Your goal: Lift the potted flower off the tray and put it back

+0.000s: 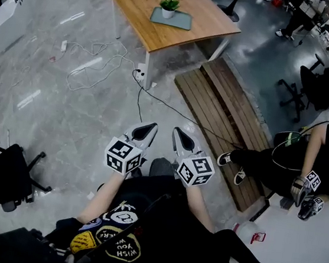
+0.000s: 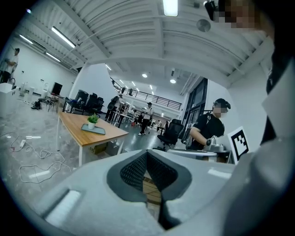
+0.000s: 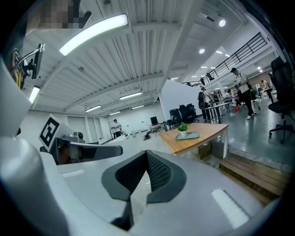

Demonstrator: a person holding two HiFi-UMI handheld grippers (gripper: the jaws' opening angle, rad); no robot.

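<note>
The potted flower, a small green plant in a white pot, stands on a grey-green tray on a wooden table far ahead of me. Both grippers hang close to my body, well short of the table. My left gripper and right gripper point side by side toward the table, each with its jaws together and nothing between them. In the left gripper view, the flower and tray sit small at the left, beyond the gripper. In the right gripper view, the flower lies beyond the gripper.
White and black cables trail over the grey floor left of the table's legs. A slatted wooden platform runs along the right. A seated person is at the right, and a black office chair at the near left.
</note>
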